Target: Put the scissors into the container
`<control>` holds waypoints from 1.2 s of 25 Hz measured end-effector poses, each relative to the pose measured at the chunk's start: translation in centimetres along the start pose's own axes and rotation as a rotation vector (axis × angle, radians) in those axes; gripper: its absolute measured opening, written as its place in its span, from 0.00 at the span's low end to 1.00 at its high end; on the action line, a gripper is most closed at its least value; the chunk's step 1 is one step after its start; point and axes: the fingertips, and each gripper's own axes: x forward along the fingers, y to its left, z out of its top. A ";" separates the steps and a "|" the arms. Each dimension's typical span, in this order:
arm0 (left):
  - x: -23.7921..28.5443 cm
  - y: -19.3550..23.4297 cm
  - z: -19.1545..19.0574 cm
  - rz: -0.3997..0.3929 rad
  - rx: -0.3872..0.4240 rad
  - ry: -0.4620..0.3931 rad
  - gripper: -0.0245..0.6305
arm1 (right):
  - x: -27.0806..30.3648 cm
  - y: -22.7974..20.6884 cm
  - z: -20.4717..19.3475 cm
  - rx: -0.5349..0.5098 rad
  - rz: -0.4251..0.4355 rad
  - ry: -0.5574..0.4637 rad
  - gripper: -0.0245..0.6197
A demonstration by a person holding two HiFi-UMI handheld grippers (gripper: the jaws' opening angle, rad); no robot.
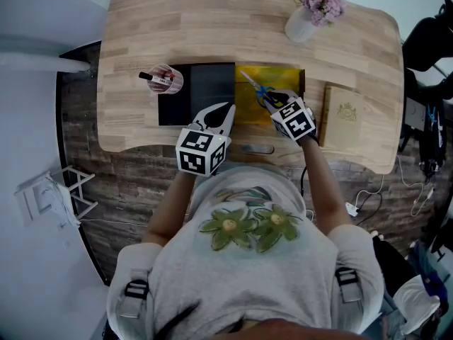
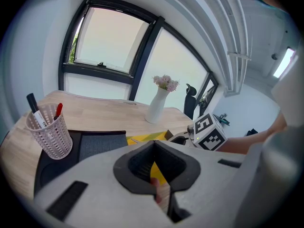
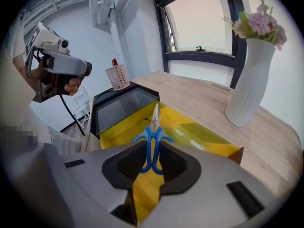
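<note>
Blue-handled scissors (image 1: 256, 88) (image 3: 153, 137) are over the open yellow container (image 1: 285, 74) (image 3: 192, 133), blades pointing away from me toward its far left corner. My right gripper (image 1: 273, 100) (image 3: 153, 146) is shut on the scissors' handles, at the container's near side. I cannot tell whether the blade tips touch the container's floor. My left gripper (image 1: 228, 109) (image 2: 153, 144) hovers by the desk's front edge, left of the container, its jaws shut with nothing between them.
A black tray (image 1: 202, 91) lies against the container's left side, with a mesh pen holder (image 1: 164, 78) (image 2: 49, 132) at its left end. A white vase of flowers (image 1: 306, 16) (image 3: 249, 80) stands at the back right. A tan book (image 1: 343, 117) lies right of the container.
</note>
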 end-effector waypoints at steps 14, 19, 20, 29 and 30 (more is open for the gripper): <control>0.3 0.0 -0.2 0.001 -0.003 0.006 0.05 | 0.8 -0.3 -0.6 0.011 0.009 0.027 0.17; 0.3 0.1 -0.2 0.001 -0.003 0.005 0.05 | 1.2 -0.2 -0.8 -0.002 0.011 0.043 0.17; 0.2 0.2 -0.2 0.002 -0.005 0.004 0.05 | 1.3 -0.2 -0.8 -0.004 0.012 0.046 0.17; 0.2 0.2 -0.4 0.001 -0.010 0.006 0.05 | 1.8 0.0 -1.3 -0.008 0.022 0.072 0.17; 0.2 0.2 -0.4 0.001 -0.011 0.006 0.05 | 1.8 0.0 -1.4 -0.008 0.022 0.075 0.17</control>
